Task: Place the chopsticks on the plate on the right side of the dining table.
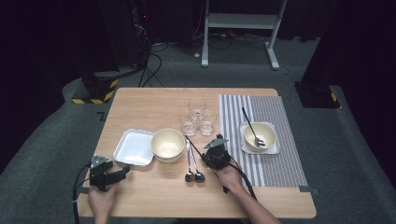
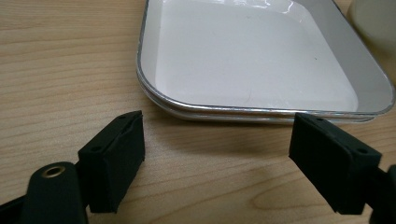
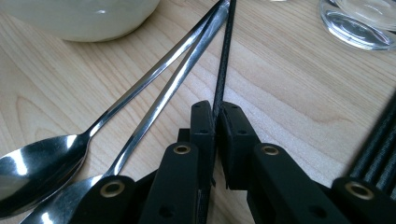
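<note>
Right gripper clamped on black-handled spoon

bright lit table, dark surroundings, soft blurred close-ups

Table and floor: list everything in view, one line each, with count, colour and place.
Table: one, light wood, centre.
Placemat: one, grey striped, table's right side.
Square tray: one, white with a metal rim, front left.
Cream bowl: one on the wood, right of that tray.
Bowl on a small white tray: one, cream, on the placemat, a spoon inside.
Glasses: three, clear, clustered mid-table.
Spoons: two, silver, side by side right of the cream bowl.
Thin stick: one, black, beside the spoons.
White frame: one, on the floor behind.
Left claw: black, open, facing the square tray.
Right claw: black, shut on the thin stick.
</note>
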The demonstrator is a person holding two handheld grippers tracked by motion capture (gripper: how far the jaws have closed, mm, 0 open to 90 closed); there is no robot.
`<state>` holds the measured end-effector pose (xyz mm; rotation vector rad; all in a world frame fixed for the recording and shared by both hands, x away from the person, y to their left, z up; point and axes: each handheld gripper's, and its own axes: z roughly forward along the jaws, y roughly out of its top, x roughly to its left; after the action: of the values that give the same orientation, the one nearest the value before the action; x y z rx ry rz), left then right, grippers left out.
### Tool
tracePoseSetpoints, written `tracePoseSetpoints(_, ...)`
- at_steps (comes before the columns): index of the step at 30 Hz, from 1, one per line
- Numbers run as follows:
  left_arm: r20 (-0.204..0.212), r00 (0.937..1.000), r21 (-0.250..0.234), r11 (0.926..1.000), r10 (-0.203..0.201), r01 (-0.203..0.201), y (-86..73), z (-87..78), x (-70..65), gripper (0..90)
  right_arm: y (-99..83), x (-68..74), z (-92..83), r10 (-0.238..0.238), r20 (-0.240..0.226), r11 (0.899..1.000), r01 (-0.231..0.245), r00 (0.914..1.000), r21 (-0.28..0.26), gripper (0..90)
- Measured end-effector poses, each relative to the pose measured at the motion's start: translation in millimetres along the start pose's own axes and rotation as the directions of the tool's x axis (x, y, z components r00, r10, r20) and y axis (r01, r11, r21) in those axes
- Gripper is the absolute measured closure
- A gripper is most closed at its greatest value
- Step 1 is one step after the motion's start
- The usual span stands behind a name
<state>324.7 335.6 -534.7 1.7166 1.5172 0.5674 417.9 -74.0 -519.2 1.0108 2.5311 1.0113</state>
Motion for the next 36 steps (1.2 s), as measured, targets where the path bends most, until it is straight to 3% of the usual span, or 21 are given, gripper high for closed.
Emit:
tracePoseSetpoints(12, 0.003, 1.0, 0.0, 1.0, -0.004, 0.004, 0.0, -0.2, 0.5, 18.4, 6.6, -3.0, 5.7, 0.015, 0.007, 1.0, -0.015, 0.9999, 0.0, 84.0)
tracePoseSetpoints(14, 0.004, 1.0, 0.0, 1.0, -0.005, 0.005, 0.0, -0.2, 0.5, 18.4, 6.8, -4.4, 5.7, 0.021, 0.007, 1.0, -0.021, 0.9997, -0.002, 78.1)
tracePoseSetpoints(17, 0.003, 1.0, 0.0, 1.0, -0.003, 0.003, 0.0, -0.2, 0.5, 18.4, 4.4, -5.3, -1.2, 0.016, 0.011, 1.0, -0.016, 0.9998, -0.014, 76.6)
tracePoseSetpoints(22, -0.001, 1.0, 0.0, 1.0, 0.0, 0.0, 0.0, 0.0, 0.0, 18.4, -3.2, -4.4, -14.8, 0.002, 0.022, 1.0, -0.002, 0.9998, -0.008, 77.0)
tracePoseSetpoints(27, -0.001, 1.0, 0.0, 1.0, -0.001, 0.001, 0.0, 0.0, -0.1, 18.4, -7.5, -3.4, -15.5, 0.021, 0.006, 1.0, -0.021, 0.9998, -0.001, 77.2)
tracePoseSetpoints(28, -0.001, 1.0, 0.0, 1.0, -0.001, 0.001, 0.0, 0.0, -0.1, 18.4, -7.3, -2.8, -15.6, 0.003, 0.004, 1.0, -0.003, 1.0, -0.009, 77.3)
tracePoseSetpoints(36, 0.0, 1.0, 0.0, 1.0, -0.003, 0.003, 0.0, -0.1, 0.0, 18.4, -5.7, 0.6, -11.2, -0.001, 0.007, 1.0, 0.001, 1.0, 0.011, 79.6)
